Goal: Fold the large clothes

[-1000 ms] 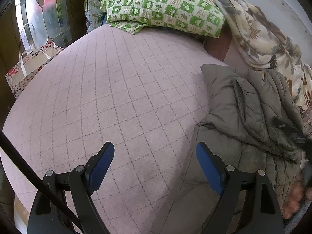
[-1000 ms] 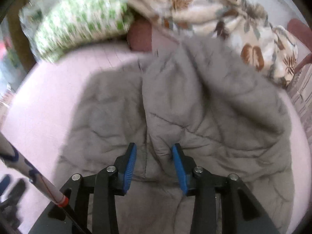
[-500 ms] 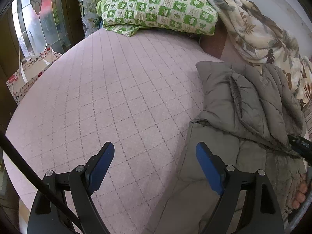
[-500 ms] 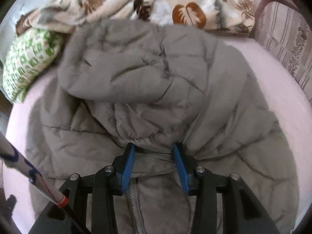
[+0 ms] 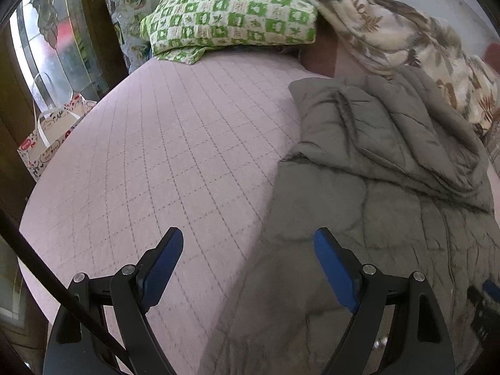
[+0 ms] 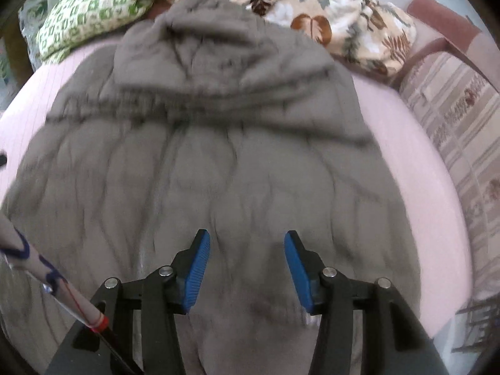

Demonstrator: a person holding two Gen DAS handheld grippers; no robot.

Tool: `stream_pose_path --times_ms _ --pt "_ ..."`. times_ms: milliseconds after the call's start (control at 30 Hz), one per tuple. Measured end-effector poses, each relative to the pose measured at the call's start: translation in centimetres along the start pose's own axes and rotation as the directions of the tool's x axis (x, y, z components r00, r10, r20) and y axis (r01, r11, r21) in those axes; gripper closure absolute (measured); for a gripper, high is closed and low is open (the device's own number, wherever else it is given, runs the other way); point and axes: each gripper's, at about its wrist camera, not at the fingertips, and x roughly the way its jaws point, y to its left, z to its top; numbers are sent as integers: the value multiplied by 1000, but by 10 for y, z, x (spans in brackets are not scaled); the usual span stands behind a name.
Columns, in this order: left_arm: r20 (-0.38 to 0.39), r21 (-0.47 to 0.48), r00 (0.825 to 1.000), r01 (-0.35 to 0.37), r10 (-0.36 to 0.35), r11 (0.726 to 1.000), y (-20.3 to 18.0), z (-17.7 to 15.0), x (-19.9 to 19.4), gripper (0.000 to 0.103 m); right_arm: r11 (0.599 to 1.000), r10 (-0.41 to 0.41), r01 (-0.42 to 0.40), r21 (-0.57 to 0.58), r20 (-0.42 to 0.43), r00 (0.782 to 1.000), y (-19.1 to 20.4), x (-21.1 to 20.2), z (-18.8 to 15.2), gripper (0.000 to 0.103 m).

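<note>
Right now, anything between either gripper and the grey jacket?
Nothing visible. The right gripper sits directly over the grey jacket, its jaws just opened and empty. The left gripper is wide open, straddling the jacket's left edge on the pink bedcover. The pillow and floral blanket lie beyond it.
</note>
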Motion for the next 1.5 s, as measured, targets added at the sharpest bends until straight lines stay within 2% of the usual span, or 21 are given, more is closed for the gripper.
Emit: stream_pose_path --times_ms 167,400,567,667,800,867,933,1000,1100,1167,1200,1233,1300,1367,1400,1433,1500 --pt "25 36 999 -27 26 999 -6 -23 -17 18 1000 12 -12 4 -7 1000 -16 -13 -46 36" --pt "15 63 999 -43 42 997 -10 -59 -36 18 990 103 -100 98 -23 994 -46 -27 -91 34" --pt "-14 56 999 -37 38 998 -5 -77 -51 18 981 138 -141 136 28 990 -58 -43 -110 33" --pt "-47 37 999 9 -8 999 8 -81 -59 18 977 137 -148 150 82 987 -73 -59 -114 33" --pt "-84 -28 990 112 -114 993 37 -75 -61 18 964 130 -155 216 124 984 -118 -75 -117 32" --pt "-94 -75 983 148 -155 986 50 -71 -57 18 949 118 -151 275 136 984 -149 -76 -117 30" --pt "-116 -112 971 196 -208 974 63 -67 -49 18 918 132 -183 351 164 978 -184 -75 -120 26" --pt "-141 -152 949 259 -281 954 73 -66 -37 18 893 151 -203 402 157 976 -209 -66 -123 25" --pt "-171 -235 890 381 -424 894 81 -68 -20 18 843 208 -241 481 123 970 -241 -40 -129 25" --pt "-181 -317 828 463 -531 828 86 -71 -5 18 800 247 -263 540 103 963 -256 -20 -135 25" --pt "-183 -340 808 483 -561 807 87 -73 0 18 781 261 -273 562 105 960 -262 -13 -138 25" --pt "-190 -377 772 513 -607 771 88 -77 8 18 769 273 -283 574 105 956 -265 -9 -140 25" --pt "-207 -413 724 545 -658 730 86 -82 19 18 729 318 -314 608 105 942 -270 3 -146 25" --pt "-187 -409 719 563 -670 718 86 -85 19 18 689 366 -354 633 119 923 -272 13 -151 24" --pt "-176 -414 707 578 -685 703 86 -86 17 18 679 370 -367 636 135 919 -272 14 -153 21" --pt "-164 -438 674 604 -720 665 87 -90 17 18 671 384 -383 634 144 912 -271 13 -153 21" --pt "-149 -470 625 637 -767 611 87 -97 16 18 646 434 -430 631 160 887 -268 15 -154 21"
